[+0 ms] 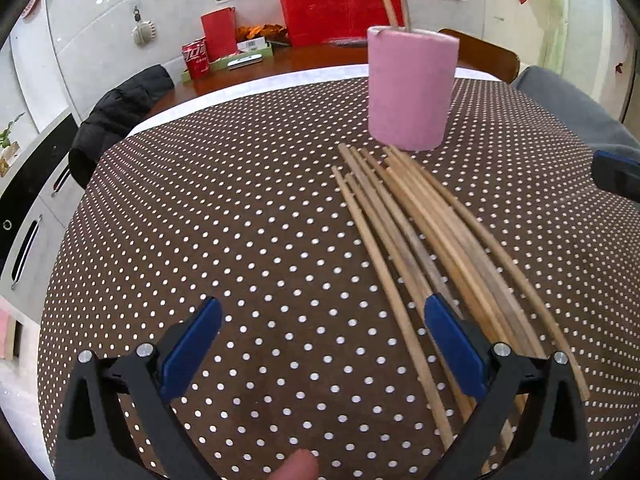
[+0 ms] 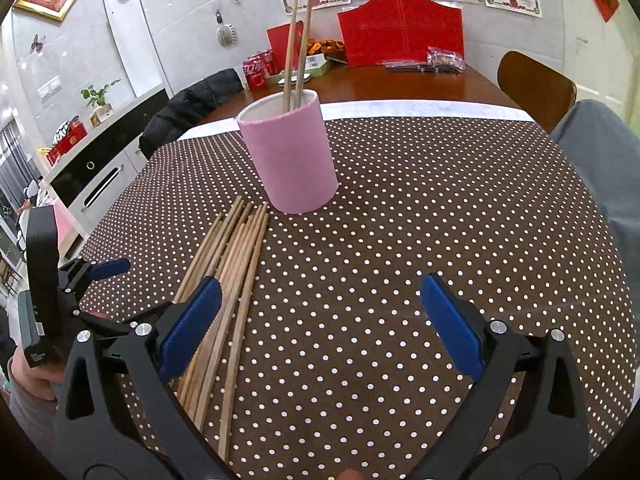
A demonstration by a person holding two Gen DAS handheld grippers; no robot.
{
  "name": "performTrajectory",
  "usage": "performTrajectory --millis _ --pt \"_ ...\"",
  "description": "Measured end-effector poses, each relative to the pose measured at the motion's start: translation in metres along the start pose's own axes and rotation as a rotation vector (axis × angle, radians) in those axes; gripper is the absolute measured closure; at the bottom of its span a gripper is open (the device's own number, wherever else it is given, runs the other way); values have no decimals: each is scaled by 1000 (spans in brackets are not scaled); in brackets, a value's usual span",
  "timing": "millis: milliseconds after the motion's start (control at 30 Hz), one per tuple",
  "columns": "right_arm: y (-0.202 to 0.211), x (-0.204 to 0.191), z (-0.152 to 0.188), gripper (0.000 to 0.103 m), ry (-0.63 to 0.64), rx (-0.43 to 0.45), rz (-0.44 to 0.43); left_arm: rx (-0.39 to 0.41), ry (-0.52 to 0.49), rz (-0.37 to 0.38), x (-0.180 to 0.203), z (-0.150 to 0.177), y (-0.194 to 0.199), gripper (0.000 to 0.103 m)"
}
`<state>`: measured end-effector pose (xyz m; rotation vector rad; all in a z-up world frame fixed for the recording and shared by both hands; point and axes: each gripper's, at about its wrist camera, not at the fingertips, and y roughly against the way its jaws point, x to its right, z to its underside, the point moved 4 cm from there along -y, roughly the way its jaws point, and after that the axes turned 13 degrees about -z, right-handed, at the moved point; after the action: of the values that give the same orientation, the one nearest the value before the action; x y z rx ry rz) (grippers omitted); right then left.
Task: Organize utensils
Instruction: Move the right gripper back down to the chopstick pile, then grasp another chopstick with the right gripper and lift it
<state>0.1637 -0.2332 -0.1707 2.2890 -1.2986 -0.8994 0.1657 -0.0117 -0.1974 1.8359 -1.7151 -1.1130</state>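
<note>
Your bench (image 2: 420, 216), under a brown dotted cloth, carries the pink cup (image 2: 289, 156) upright near its middle; two chopsticks (image 2: 297, 52) stand in it, leaning slightly, tips up; the loose bundle of chopsticks (image 2: 236, 264) lies flat just in front of the cup, long axes running from the cup's base back toward you; your left hand-held gripper (image 1: 322, 344) hovers low with jaws spread, its right finger over the bundle's near ends; your right hand-held gripper (image 2: 320, 320) is likewise spread and empty, its left finger above the bundle.
</note>
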Motion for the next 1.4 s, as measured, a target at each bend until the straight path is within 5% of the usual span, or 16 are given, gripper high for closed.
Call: performTrajectory --millis 733,967,1333,1400 --pt "-69 -31 41 6 223 -237 156 -61 72 18 -12 -4 -19 4" --pt "-71 -25 34 41 162 -225 117 -60 69 14 -11 -3 -20 4" --pt "-113 -31 -1 44 167 -295 91 -105 1 -24 -4 -38 -43 4" --pt "-115 -32 -1 53 175 -281 91 -117 23 -6 -6 -41 -48 4"
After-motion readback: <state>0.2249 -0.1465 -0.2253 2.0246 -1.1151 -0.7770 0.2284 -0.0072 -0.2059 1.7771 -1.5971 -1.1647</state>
